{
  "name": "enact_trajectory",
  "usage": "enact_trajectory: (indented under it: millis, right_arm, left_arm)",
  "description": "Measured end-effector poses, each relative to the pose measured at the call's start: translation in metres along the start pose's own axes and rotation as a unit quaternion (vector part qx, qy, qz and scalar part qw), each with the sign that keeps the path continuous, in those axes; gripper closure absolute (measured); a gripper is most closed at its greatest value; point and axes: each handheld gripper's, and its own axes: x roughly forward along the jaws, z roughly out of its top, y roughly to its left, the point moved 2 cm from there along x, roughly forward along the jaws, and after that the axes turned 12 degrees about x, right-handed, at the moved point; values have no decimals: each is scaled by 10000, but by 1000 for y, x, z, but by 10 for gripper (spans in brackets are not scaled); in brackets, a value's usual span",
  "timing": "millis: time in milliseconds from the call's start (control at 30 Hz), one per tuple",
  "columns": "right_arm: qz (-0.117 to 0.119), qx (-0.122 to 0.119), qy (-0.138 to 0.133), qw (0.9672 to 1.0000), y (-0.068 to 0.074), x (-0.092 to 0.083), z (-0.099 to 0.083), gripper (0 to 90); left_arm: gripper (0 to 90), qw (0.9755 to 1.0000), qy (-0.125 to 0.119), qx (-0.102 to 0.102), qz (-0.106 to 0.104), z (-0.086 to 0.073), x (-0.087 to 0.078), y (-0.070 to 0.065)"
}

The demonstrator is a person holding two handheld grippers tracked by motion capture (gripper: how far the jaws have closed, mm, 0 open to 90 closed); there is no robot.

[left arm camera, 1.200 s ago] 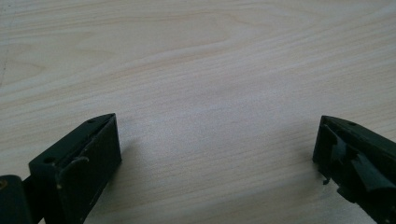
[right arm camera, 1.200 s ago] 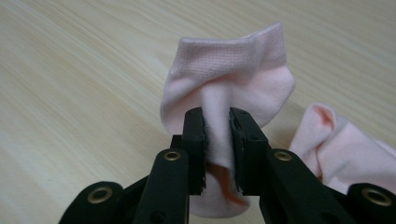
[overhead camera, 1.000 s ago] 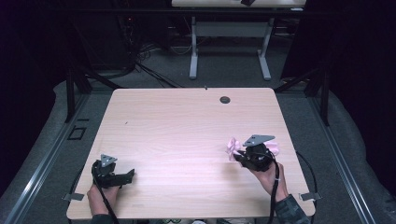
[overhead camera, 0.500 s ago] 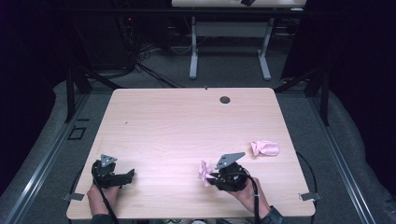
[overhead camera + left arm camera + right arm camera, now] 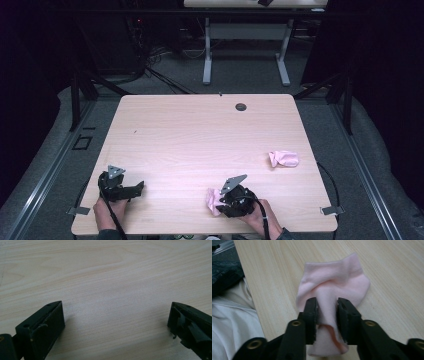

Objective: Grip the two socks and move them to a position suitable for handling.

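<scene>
A pink sock (image 5: 214, 200) lies crumpled on the wooden table (image 5: 200, 140) near the front edge. It sits between the jaws of my right gripper (image 5: 220, 202), which points left. In the right gripper view the sock (image 5: 337, 277) rests on the wood, and a fold of it is pinched between the two black jaws (image 5: 327, 305). Those jaws have just been opening, and the fabric still touches both pads. A second pink sock (image 5: 283, 158) lies apart at the right. My left gripper (image 5: 136, 189) rests at the front left, its jaws (image 5: 116, 315) wide open over bare wood.
A small dark round grommet (image 5: 241, 106) sits near the table's far edge. A white garment (image 5: 234, 322) shows past the table's front edge in the right gripper view. Table legs (image 5: 207, 55) and cables stand on the dark floor behind.
My right gripper has carried one pink sock left and toward the front edge, and it now sits low on the table. The other sock stayed at the right. The left gripper kept still.
</scene>
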Motion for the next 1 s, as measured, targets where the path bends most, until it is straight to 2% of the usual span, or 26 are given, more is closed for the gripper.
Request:
enact_trajectory:
  millis: [33,100,133,200,233,333,433,467,633,733,767,833,900,933,1000]
  right_arm:
    - [103,40,-54,9999,-1,0,-1,555]
    - [133,71,-148,9998,-2,-4,0,406]
    - [109,81,-227,9997,-3,-10,0,295]
    - [95,100,-282,9995,-4,-12,0,268]
    - [69,82,-344,9993,-8,-21,1,206]
    - [23,133,-477,9988,-13,-31,1,169]
    - [-115,291,-667,9973,-27,-49,1,101]
    - [-115,291,-667,9973,-27,-49,1,101]
    - [-341,448,-839,9949,-47,-66,0,27]
    - [-487,617,-954,9923,-65,-77,-2,0]
    - [-487,617,-954,9923,-65,-77,-2,0]
    - [-583,689,-993,9910,-76,-83,-3,0]
    - [-738,900,-1145,9866,-94,-91,-6,0]
    - [-738,900,-1145,9866,-94,-91,-6,0]
    - [-863,1041,-1204,9835,-104,-94,-7,0]
  left_arm:
    - [7,10000,1,0,-1,0,0,0]
    - [7,10000,1,-1,0,0,0,0]
    - [8,10000,2,2,-1,0,0,0]
    - [8,10000,1,1,0,0,0,0]
    - [8,10000,1,0,1,0,0,0]
    - [8,10000,-1,2,2,0,0,0]
    - [8,10000,-3,-1,0,0,0,0]
    - [8,10000,-2,0,-1,0,0,0]
    - [8,10000,-2,1,-1,0,0,0]
    - [8,10000,-2,1,0,0,0,0]
    - [8,10000,-2,1,0,0,0,0]
    - [8,10000,-3,1,-1,0,0,0]
    - [8,10000,-3,-1,0,0,0,0]
    - [8,10000,0,2,-1,0,0,0]
    - [8,10000,-1,0,0,0,0,0]
